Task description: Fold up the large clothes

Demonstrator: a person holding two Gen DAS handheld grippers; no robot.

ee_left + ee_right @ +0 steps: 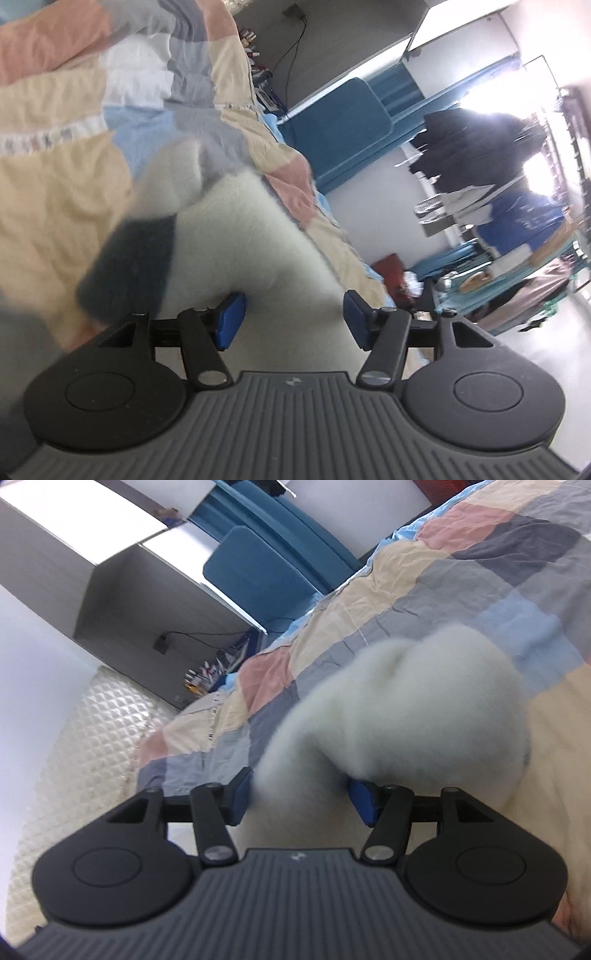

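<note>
**Both grippers open over fluffy white garment on patchwork bed**

Bed: a patchwork quilt (pixel 66 177) in cream, pink, grey, pale blue and white panels fills most of both wrist views; creased, lying flat. Seen from the right wrist the same quilt (pixel 424 590) runs to its edge, where a pale blue sheet shows beneath.

Room behind: blue upholstered headboard or chair panel (pixel 340 125) past the bed edge. Clothes rack (pixel 491 173) with dark and blue garments hanging, backlit by a bright window. Right wrist view shows a grey shelf unit (pixel 147 602) with a cable and small items on it, and a quilted white surface at lower left.

Task item: a fluffy white garment (pixel 255 243) lies on the quilt, bunched and blurred. A dark grey patch (pixel 129 266) of it sits at left in the left wrist view. In the right wrist view the garment (pixel 417 709) appears as a rounded heap directly ahead of the fingers.

Left gripper (pixel 293 321): jaws stand apart, blue pads clear on both sides; white fabric is between them but not pinched.

Right gripper (pixel 301 797): jaws likewise apart. Fabric lies in the gap; the right pad is partly covered by fluff, no clamping visible.
</note>
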